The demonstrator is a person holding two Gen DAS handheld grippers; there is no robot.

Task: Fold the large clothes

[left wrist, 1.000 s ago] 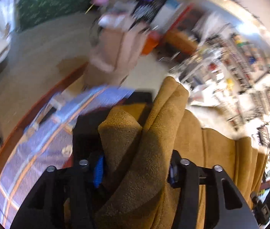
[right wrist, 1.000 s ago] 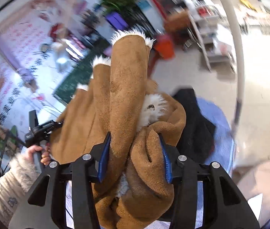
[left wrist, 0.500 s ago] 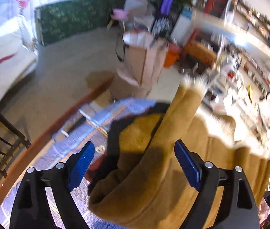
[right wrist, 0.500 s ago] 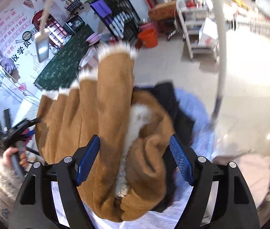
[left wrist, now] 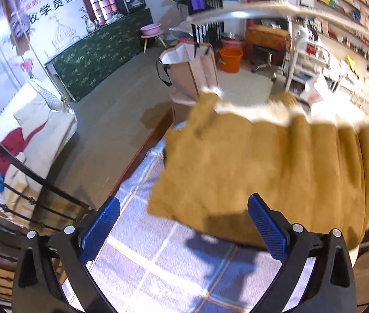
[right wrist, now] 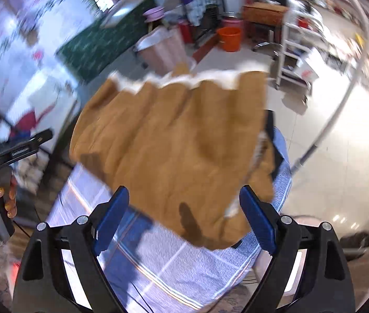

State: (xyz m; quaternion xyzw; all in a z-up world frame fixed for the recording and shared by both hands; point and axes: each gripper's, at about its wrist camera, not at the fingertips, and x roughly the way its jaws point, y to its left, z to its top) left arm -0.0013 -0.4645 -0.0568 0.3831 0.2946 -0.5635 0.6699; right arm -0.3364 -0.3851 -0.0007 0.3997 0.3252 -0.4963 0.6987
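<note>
Now that both pairs of jaws have just been opening, the left gripper (left wrist: 183,225) and the right gripper (right wrist: 184,215) stand wide apart with nothing between the blue pads, where a second ago each was clamped on a bunched fold of the tan fleece-lined coat (left wrist: 270,172). The coat has dropped free and lies ahead of both grippers on the blue plaid cloth (left wrist: 158,260) that covers the table, with both tools lifted back above it. In my judgement that closes one fold, so the next step would be a fresh grasp or a smoothing pass. The coat (right wrist: 174,140) looks like a broad, roughly rectangular slab, tan suede side up, its far edge rippled in soft pleats and trimmed with white fleece, a dark garment (right wrist: 273,140) peeking from under its right side. The picture is blurred, so finer creases cannot be read.
</note>
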